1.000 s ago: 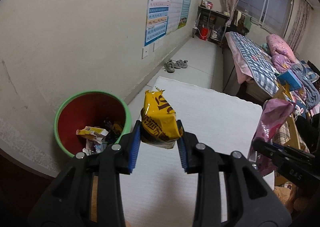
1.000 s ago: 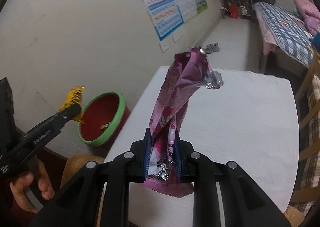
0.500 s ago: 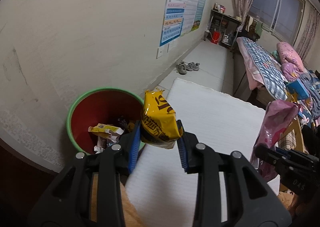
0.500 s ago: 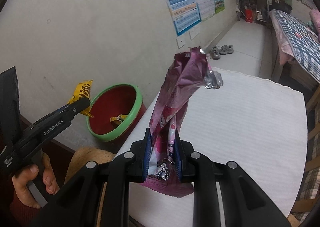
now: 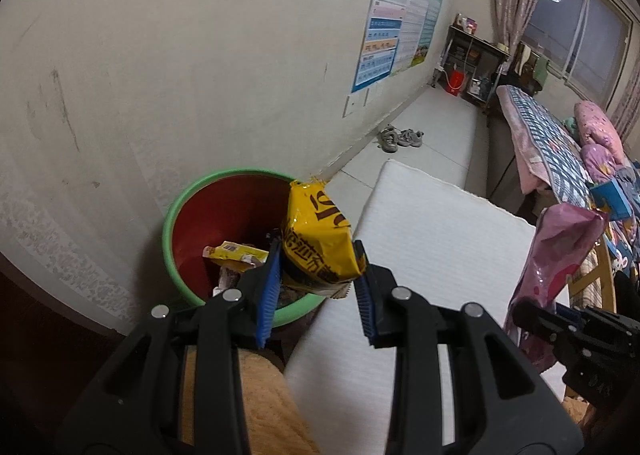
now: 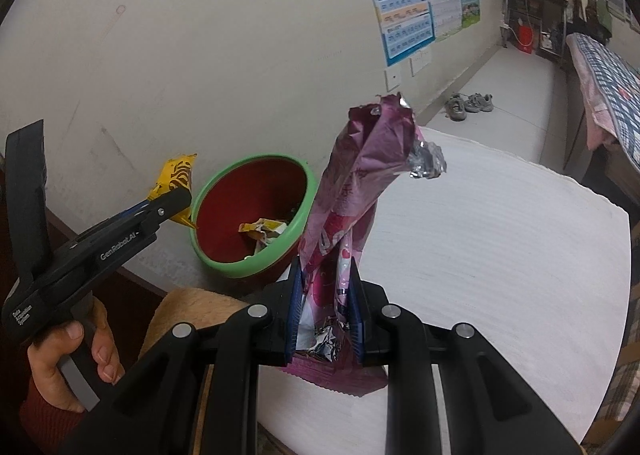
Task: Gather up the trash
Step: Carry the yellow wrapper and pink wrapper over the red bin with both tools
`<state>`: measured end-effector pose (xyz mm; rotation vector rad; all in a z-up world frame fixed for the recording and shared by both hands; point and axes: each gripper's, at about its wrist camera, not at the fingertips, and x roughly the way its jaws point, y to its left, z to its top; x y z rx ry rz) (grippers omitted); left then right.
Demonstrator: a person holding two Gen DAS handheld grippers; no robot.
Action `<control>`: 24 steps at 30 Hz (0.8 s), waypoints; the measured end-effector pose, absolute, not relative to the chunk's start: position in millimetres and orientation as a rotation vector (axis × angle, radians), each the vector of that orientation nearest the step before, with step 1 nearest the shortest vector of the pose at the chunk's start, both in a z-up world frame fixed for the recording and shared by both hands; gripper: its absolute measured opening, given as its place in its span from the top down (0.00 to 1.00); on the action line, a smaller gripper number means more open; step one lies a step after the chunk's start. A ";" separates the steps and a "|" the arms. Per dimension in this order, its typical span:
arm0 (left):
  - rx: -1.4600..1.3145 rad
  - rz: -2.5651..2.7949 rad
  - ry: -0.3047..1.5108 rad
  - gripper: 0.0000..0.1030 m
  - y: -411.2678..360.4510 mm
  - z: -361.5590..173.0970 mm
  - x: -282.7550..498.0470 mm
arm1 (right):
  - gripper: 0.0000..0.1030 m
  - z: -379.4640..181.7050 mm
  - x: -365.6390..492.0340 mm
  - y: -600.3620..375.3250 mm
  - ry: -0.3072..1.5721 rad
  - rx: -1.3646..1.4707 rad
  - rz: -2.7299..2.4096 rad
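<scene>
Since a second ago both grippers have carried their wrappers across toward the bin, which now sits larger and nearer the middle of each view. In the left wrist view, the left gripper (image 5: 316, 287) is clamped on a yellow snack wrapper (image 5: 318, 243), its blue pads pressing the bag's lower sides; the wrapper stands upright over the near right edge of the bin (image 5: 180, 207), a red tub with a green rim against the wall. Inside the bin lie a small yellow packet (image 5: 236, 253) and other scraps. The white table (image 5: 432, 239) lies just right of the bin, and the pink wrapper (image 5: 556, 251) shows well to its right. In the right wrist view, the right gripper (image 6: 325, 311) is narrowly closed on the pink wrapper (image 6: 360, 191), whose crumpled foil top rises just right of the bin (image 6: 224, 267), above the white table (image 6: 500, 247). The left gripper (image 6: 176, 201) holds the yellow snack wrapper (image 6: 174, 175) just left of the bin's rim, a hand (image 6: 76, 359) around its handle.
</scene>
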<state>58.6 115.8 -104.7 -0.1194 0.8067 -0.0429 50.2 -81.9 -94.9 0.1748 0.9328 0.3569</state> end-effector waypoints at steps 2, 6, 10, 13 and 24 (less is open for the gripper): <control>-0.123 -0.034 0.808 0.68 119.3 -105.0 59.6 | 0.79 -95.7 51.1 -78.4 0.936 0.171 0.364; -0.127 -0.021 0.811 0.68 125.3 -106.8 60.3 | 0.79 -97.9 55.9 -72.0 0.945 0.165 0.377; -0.132 -0.012 0.818 0.68 130.3 -110.2 60.9 | 0.79 -99.4 60.5 -68.2 0.949 0.157 0.386; -0.137 -0.005 0.825 0.68 134.1 -113.5 62.5 | 0.79 -100.0 65.1 -65.2 0.951 0.154 0.389; -0.152 0.027 0.843 0.68 147.8 -121.0 66.2 | 0.79 -100.8 75.4 -46.3 0.947 0.131 0.422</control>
